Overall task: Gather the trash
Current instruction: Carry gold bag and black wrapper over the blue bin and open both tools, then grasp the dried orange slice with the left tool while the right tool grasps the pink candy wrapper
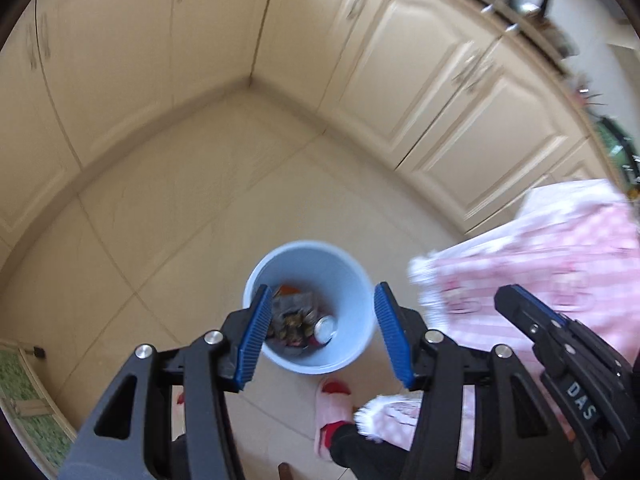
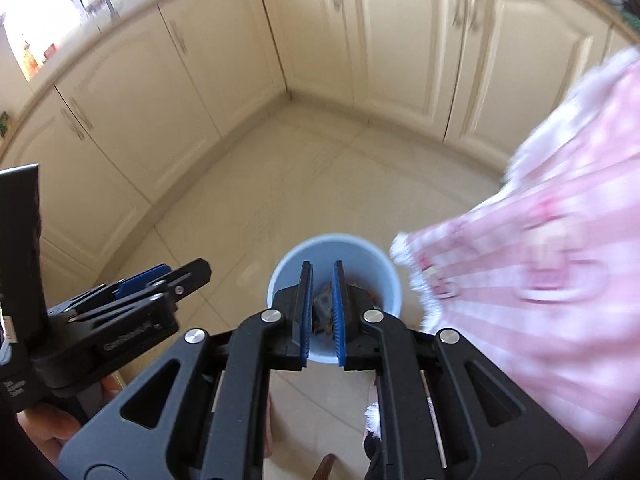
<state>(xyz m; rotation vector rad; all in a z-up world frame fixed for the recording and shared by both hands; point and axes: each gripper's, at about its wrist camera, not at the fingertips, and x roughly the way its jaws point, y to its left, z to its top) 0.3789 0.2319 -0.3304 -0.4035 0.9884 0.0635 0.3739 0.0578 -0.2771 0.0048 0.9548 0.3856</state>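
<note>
Left wrist: one bin (image 1: 360,280), one can (image 1: 326,328); left hand-held gripper (image 1: 320,336) wide, right (image 2: 322,312) narrow.

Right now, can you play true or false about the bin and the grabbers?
1. The round light-blue plastic bin stands on the cream tiled floor. True.
2. The bin is empty. False: trash lies inside, including a metal can.
3. The left hand-held gripper holds nothing. True.
4. The right hand-held gripper is wide open. False: its jaws are nearly together.
5. The cupboard doors are blue. False: cream.
</note>
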